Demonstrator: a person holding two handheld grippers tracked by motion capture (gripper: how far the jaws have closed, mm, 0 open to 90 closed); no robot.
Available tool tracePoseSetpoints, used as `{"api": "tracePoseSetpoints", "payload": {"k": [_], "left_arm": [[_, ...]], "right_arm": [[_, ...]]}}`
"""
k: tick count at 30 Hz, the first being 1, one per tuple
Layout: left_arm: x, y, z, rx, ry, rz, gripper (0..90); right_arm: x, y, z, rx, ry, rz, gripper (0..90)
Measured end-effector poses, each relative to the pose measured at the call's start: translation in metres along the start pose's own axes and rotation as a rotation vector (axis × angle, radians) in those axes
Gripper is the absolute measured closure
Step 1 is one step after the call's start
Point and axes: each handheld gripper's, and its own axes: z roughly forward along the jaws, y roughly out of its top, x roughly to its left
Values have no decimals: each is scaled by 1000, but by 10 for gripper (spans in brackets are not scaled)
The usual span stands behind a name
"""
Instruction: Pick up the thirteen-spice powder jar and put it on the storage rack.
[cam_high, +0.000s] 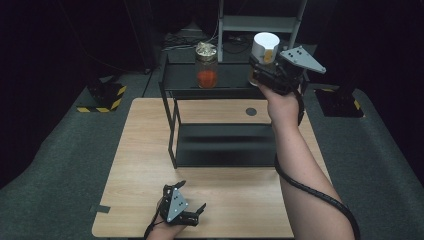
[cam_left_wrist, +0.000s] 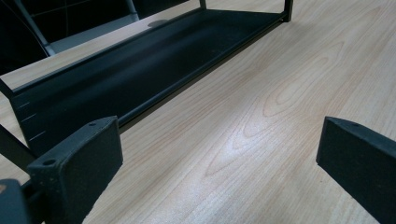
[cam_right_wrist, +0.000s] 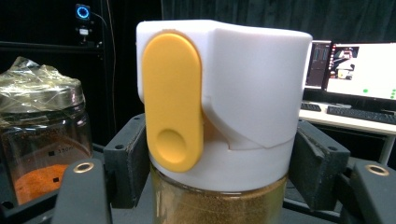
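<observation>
1. The right gripper (cam_high: 263, 67) is clamped on a clear spice jar with a white cap and a yellow flip tab (cam_high: 264, 48); in the right gripper view its black pads (cam_right_wrist: 125, 161) press the jar just under the cap, over brown-gold powder.
2. In the high view, that jar hangs at about one o'clock, above the right end of the black metal two-tier shelf's (cam_high: 175, 125) top tier.
3. A clear jar of orange powder with crinkled film over its lid (cam_high: 206, 65) stands on that top tier at twelve o'clock, near the held jar but apart from it.
4. The left gripper (cam_high: 192, 214) rests at six o'clock on the light wooden table (cam_high: 145, 150), its jaws spread wide and empty, pointing toward the shelf's lower tier.
</observation>
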Motion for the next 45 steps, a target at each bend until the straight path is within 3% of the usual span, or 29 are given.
{"api": "tracePoseSetpoints", "payload": {"k": [21,38,45], "left_arm": [[0,-1,-1,-6,1,3,6],[0,-2,-1,-9,-3,0,5],[0,-2,-1,-9,-2,-1,5]], "right_arm": [[-1,-7,5,5,-9,29,294],[3,-10,7,-4,-17,-8,290],[5,-7,7,7,-21,-2,280]]}}
